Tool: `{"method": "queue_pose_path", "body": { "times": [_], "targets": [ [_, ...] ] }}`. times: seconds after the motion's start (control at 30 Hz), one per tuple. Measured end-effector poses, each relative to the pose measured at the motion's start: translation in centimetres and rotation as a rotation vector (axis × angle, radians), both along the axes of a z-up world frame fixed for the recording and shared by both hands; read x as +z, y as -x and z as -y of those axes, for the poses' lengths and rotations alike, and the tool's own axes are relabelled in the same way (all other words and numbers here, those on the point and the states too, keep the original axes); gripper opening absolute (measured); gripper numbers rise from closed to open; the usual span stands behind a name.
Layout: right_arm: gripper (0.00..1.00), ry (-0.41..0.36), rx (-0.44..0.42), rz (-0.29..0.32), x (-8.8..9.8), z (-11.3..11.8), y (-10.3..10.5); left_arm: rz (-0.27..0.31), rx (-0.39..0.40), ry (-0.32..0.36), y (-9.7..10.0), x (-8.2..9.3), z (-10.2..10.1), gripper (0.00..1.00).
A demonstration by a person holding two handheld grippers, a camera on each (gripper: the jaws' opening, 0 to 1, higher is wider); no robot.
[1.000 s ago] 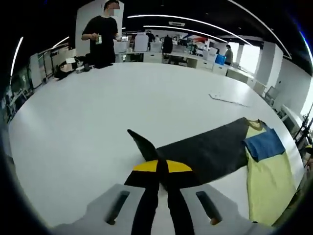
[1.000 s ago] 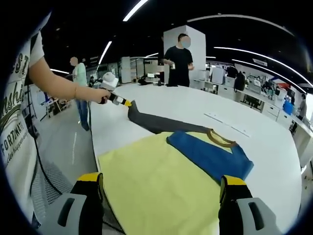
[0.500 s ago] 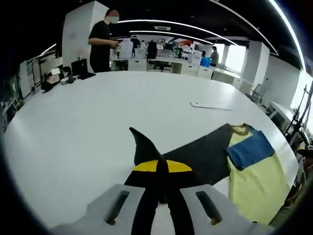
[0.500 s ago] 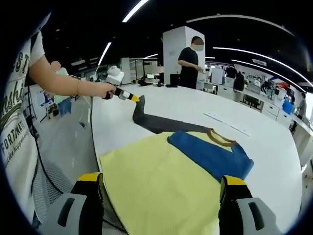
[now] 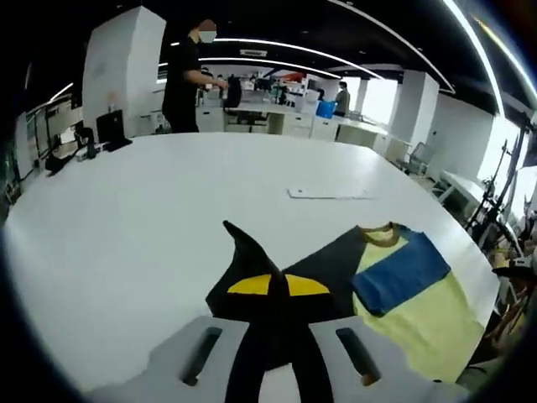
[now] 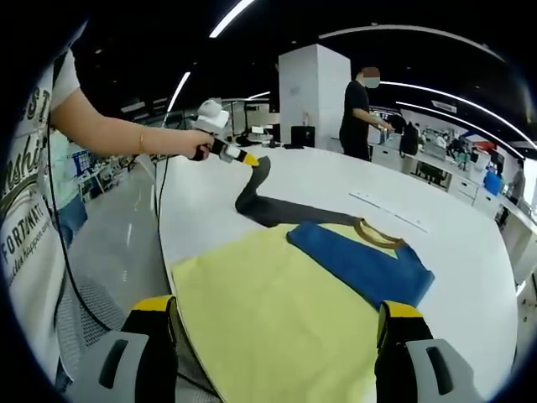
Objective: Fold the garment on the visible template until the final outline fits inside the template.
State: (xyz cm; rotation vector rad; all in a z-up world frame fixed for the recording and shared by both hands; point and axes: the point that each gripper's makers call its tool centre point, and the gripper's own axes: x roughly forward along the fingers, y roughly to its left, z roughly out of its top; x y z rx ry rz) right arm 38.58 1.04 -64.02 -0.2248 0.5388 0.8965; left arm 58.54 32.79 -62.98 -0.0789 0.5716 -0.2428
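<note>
Left gripper (image 5: 278, 290) pinching limp dark sleeve (image 6: 252, 191) of soft yellow shirt (image 6: 277, 319), lifted off smooth white bench (image 5: 151, 218); right gripper (image 6: 277, 332) spread.

My left gripper's fingers (image 5: 252, 285) cover the dark sleeve (image 5: 243, 252) where they pinch it; the yellow garment (image 6: 277, 319) runs off at 6 o'clock.

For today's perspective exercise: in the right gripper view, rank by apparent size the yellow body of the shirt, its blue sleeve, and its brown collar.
1. Yellow body, largest, though it lies nearest the camera.
2. Blue sleeve.
3. Brown collar, clearly smallest.
</note>
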Motion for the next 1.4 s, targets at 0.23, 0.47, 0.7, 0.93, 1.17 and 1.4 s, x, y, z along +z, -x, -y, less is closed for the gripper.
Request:
{"method": "queue_pose_path", "body": {
  "times": [0.23,0.47,0.7,0.93,1.17,1.4],
  "targets": [
    [0.99,0.006,0.003,0.0,0.1,0.0,0.3,0.012,-0.051,0.026,-1.3,0.9,2.9,0.01],
    [0.99,0.012,-0.001,0.001,0.0,0.4,0.3,0.015,-0.111,0.03,-1.8,1.4,5.6,0.01],
    [0.99,0.019,-0.006,-0.003,-0.2,0.7,0.3,0.024,-0.156,0.053,-2.2,2.1,8.2,0.01],
    [0.99,0.024,-0.002,-0.006,-0.3,0.7,0.4,0.029,-0.194,0.067,-2.5,2.6,10.7,0.01],
    [0.99,0.025,0.008,-0.005,-0.3,0.6,0.3,0.047,-0.252,0.083,-2.9,3.4,13.6,0.01],
    [0.99,0.022,0.003,-0.005,-0.4,0.6,0.3,0.054,-0.298,0.093,-3.2,3.7,16.3,0.01]
  ]
}}
